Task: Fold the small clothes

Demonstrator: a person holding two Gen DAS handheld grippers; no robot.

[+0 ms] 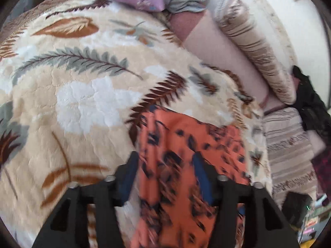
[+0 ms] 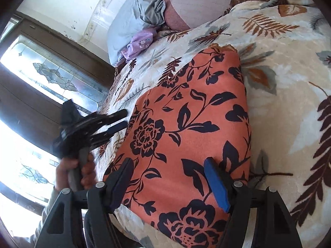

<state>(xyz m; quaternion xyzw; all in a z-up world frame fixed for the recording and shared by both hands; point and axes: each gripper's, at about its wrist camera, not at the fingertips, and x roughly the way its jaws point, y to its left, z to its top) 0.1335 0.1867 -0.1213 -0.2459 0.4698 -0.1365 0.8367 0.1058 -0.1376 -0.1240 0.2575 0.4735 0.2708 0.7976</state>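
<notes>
1. Blue-padded fingers of your left gripper point(image 1: 165, 175) fill the bottom of the left wrist view, jaws roughly two-thirds apart. The orange floral garment point(image 1: 186, 155) shows between and beyond them, blurred, and you hold nothing that I can make out; the pads look clear of the cloth.
2. Judge that cloth as thin, light and limp: it will sag and slide rather than keep a crease, so take it at a corner or hem, not mid-panel.
3. Beyond it, the leaf-print fleece blanket point(image 1: 82, 82) gives you wide open room to the left. To the right, striped cushions point(image 1: 258, 51) and a dark heap of cloth point(image 1: 312, 107) crowd the bed's side.
4. From the right wrist view, your right gripper point(image 2: 169, 177) hovers low over the near part of the garment point(image 2: 186, 113), jaws well apart, pinching nothing.
5. That garment lies flat as a folded panel on the blanket point(image 2: 289, 82), its right edge a soft rounded fold and its far corners showing.
6. Your left gripper point(image 2: 122, 119) sits just beside the panel's left edge, gripped by a hand point(image 2: 82, 171).
7. Left of it the bed ends near the glass-panelled door point(image 2: 51, 76), so keep folds moving inward. A pale blue pillow point(image 2: 132, 24) and lilac cloth point(image 2: 138, 43) lie well apart at the head.
</notes>
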